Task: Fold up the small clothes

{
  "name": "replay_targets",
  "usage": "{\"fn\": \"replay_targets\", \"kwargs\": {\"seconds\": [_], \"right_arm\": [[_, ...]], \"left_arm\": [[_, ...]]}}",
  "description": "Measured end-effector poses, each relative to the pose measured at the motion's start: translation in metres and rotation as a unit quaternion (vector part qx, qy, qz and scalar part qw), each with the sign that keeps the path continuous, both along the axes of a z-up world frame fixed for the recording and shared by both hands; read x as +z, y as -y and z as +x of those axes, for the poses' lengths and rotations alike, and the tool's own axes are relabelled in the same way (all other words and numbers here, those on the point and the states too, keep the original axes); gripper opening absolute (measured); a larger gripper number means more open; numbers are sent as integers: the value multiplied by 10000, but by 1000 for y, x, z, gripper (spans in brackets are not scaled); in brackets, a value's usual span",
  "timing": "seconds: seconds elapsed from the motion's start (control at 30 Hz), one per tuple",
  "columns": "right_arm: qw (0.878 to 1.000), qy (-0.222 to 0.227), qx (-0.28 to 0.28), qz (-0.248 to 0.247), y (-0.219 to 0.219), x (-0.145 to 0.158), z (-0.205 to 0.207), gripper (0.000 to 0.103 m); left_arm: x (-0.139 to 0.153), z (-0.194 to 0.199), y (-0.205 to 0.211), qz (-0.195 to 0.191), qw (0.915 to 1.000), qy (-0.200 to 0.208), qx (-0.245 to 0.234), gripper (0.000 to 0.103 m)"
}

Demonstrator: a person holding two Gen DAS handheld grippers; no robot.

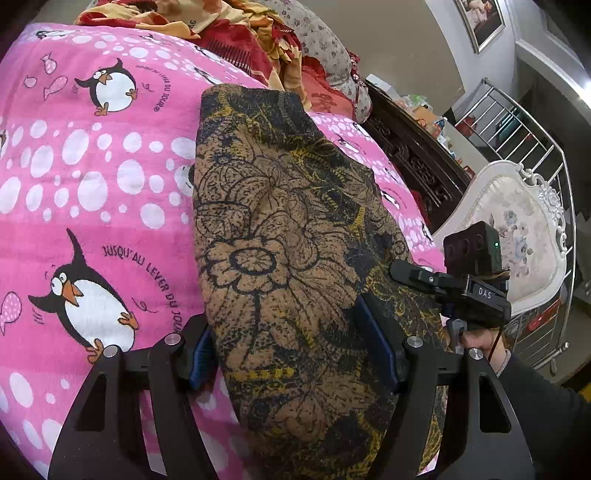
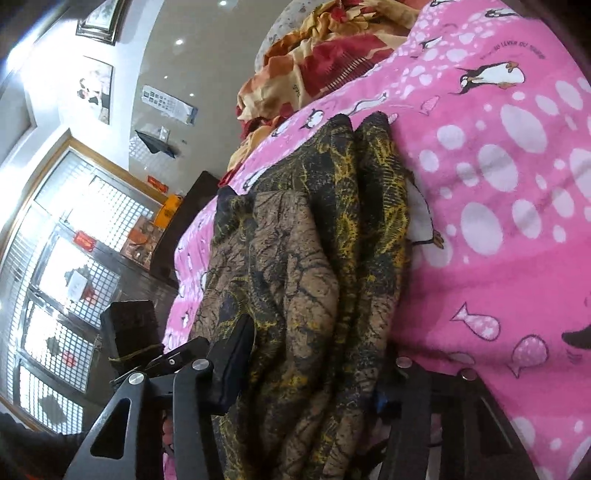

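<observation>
A pink fleece blanket printed with penguins and white spots [image 1: 110, 192] covered the bed. One brown-and-black flower-patterned knit garment [image 1: 280, 236], folded lengthwise, lay on it. The left gripper [image 1: 295, 358] straddled the garment's near end, blue pads against both edges, seemingly clamped. The right gripper [image 2: 314, 384] had the bunched folds between its fingers; its far finger was buried under cloth, so its grip could not be judged. Two grippers were counted, and one crumpled red-and-orange quilt [image 1: 221, 33] behind.

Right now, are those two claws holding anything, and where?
Both straddle the near end of the brown flowered garment: left gripper and right gripper. Whether either actually pinches it cannot be told.
</observation>
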State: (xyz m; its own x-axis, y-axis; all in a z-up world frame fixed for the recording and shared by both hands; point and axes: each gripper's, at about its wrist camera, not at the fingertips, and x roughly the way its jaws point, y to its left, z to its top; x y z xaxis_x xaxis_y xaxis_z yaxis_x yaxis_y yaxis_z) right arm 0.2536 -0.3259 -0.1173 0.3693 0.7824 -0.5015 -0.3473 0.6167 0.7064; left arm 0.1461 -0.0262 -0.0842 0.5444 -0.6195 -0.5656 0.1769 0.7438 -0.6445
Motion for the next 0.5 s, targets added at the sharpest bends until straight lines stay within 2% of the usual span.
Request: {"fn": "replay_targets", "kwargs": {"seconds": [0.4, 0.5], "right_arm": [[9998, -22, -149, -157, -6, 4, 0, 52], [9994, 17, -174, -283, -8, 5, -3, 52]], "left_arm": [[2, 0, -3, -51, 10000, 7, 3, 69], [0, 1, -11, -194, 9998, -39, 44, 59]]}}
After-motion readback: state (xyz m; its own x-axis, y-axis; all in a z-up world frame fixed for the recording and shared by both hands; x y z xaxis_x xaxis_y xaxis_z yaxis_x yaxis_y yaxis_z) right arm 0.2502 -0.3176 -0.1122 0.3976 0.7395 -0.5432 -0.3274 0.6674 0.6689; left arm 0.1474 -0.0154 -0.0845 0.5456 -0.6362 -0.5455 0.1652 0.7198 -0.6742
